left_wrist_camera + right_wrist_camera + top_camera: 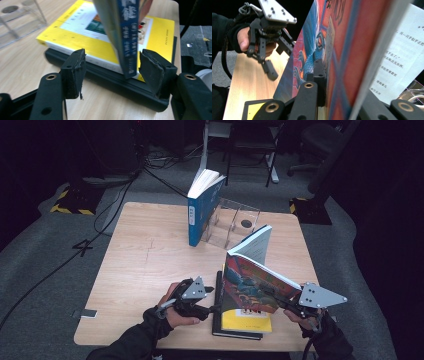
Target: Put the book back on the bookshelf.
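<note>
A book with a red and blue illustrated cover (250,282) stands tilted, with its lower edge on a yellow book (245,320). The yellow book lies flat on a black book (218,320) at the table's front. My right gripper (277,297) is shut on the illustrated book's cover (312,50) from the right. My left gripper (215,301) sits low at the left of the stack. In the left gripper view, my left gripper (112,72) has open jaws either side of the upright book's blue spine (127,37). The pads (73,72) do not press on it.
A blue book (202,210) stands at the back of the wooden table (145,265), leaning on a clear acrylic holder (235,222). The table's left half is bare wood. Cables and chair legs lie on the floor beyond the far edge.
</note>
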Available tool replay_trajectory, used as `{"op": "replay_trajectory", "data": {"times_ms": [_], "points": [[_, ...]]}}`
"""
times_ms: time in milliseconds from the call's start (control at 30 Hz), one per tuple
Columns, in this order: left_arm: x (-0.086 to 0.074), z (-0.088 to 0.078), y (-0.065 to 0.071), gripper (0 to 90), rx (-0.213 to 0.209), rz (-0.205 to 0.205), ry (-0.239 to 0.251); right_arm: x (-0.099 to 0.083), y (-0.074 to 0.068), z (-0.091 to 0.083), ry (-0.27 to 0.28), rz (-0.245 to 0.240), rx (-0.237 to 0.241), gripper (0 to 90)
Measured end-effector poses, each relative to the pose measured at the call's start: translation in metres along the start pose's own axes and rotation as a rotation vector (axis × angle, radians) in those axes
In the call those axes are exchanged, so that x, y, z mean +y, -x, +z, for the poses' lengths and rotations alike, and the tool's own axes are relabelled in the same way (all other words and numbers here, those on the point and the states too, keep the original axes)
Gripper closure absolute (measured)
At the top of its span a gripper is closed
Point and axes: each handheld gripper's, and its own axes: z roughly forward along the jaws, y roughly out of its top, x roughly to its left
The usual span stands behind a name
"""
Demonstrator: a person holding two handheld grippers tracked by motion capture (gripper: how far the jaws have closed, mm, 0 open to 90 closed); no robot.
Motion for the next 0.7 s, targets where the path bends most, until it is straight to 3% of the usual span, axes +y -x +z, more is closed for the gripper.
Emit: {"op": "replay_trajectory", "data": {"times_ms": [167,300,433,600,700], "points": [[0.007,0.019,0.002,35.2,-0.01,0.015,0.046,0.0,-0.001,-0.001,0.006,0.001,0.009,83.5],[0.018,0.024,0.001,41.3,-0.009,0.024,0.123,0.0,-0.001,-0.002,0.004,-0.01,0.017,83.0],[0.032,0.025,-0.001,41.7,0.002,0.039,0.185,0.0,-0.002,-0.004,0.005,-0.023,0.018,82.4],[0.042,0.026,-0.001,42.6,-0.003,0.061,0.213,0.0,-0.003,-0.006,0.004,-0.03,0.015,81.7],[0.045,0.026,0.0,48.1,0.007,0.081,0.213,-0.001,-0.003,-0.007,0.008,-0.031,0.011,80.3]]}}
